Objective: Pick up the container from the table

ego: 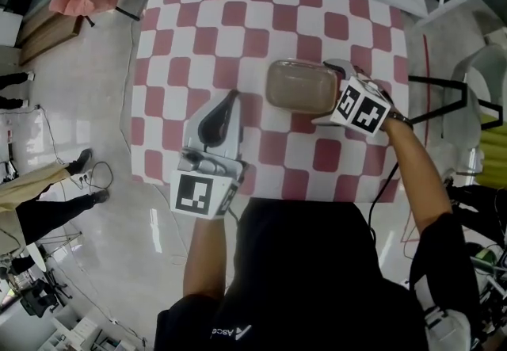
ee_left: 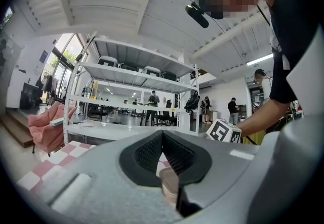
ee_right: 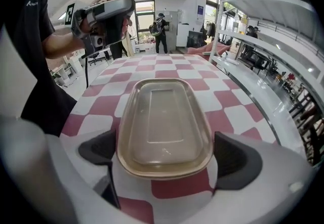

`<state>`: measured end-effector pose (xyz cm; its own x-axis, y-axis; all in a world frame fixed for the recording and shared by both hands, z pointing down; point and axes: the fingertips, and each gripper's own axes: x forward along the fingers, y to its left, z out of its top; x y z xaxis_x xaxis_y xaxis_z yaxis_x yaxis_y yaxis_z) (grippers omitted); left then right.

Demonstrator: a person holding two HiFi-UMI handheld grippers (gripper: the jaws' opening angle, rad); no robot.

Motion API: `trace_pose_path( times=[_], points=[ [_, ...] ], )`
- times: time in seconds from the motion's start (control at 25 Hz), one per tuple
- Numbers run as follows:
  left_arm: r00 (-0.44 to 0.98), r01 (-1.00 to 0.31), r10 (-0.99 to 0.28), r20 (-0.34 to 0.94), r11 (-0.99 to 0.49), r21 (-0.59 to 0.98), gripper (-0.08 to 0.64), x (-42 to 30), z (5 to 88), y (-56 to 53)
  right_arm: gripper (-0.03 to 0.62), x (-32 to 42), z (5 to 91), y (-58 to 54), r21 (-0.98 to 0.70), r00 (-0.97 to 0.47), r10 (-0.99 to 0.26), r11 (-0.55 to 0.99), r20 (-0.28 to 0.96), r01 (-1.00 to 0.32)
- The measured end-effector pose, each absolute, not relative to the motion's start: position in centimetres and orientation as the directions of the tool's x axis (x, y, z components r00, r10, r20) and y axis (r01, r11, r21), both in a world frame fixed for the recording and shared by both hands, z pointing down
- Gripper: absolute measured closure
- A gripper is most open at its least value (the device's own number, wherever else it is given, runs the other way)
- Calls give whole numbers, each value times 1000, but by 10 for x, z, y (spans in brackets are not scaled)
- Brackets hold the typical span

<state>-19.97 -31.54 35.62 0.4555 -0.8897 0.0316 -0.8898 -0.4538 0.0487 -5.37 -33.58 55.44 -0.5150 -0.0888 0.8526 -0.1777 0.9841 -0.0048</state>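
Bench [ego: 269, 17]: covered in a pink-and-white checked cloth, it fills the upper middle of the head view, and its near edge runs along the person's dark torso.
Rack [ee_left: 136, 71]: white metal shelving that stands across the middle of the left gripper view, beyond the far end of the bench.
Pink chair [ee_left: 44, 123]: at the left edge of the left gripper view, beside the rack.
Container [ego: 301, 86]: a shallow, translucent beige tub with rounded corners and a lid on. It lies flat on the bench a little right of centre in the head view, and in the right gripper view it fills the middle of the frame lengthwise.
Right gripper [ego: 333, 94]: at the container's right end in the head view, with its marker cube [ego: 363, 110] just behind.
Right fingers [ee_right: 238, 160]: apart, one dark pad on each side of the container's near end and very near its rim; a strip of cloth shows between rim and pad at lower right.
Left gripper [ego: 230, 97]: in the lower left middle of the head view, beside the container and apart from it, pointing toward the top of the frame.
Left fingers [ee_left: 149, 152]: together, the ribbed pads meeting at their tips with nothing held.
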Motion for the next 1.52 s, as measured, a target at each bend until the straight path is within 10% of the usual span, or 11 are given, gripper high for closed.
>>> trace_pose_path(
  times=[1.52],
  points=[
    [460, -887, -888, -17, -460, 46, 549, -195, 326, -309, -2, -41, 460, -313, 17, -673, -164, 976, 722, -219]
  ],
)
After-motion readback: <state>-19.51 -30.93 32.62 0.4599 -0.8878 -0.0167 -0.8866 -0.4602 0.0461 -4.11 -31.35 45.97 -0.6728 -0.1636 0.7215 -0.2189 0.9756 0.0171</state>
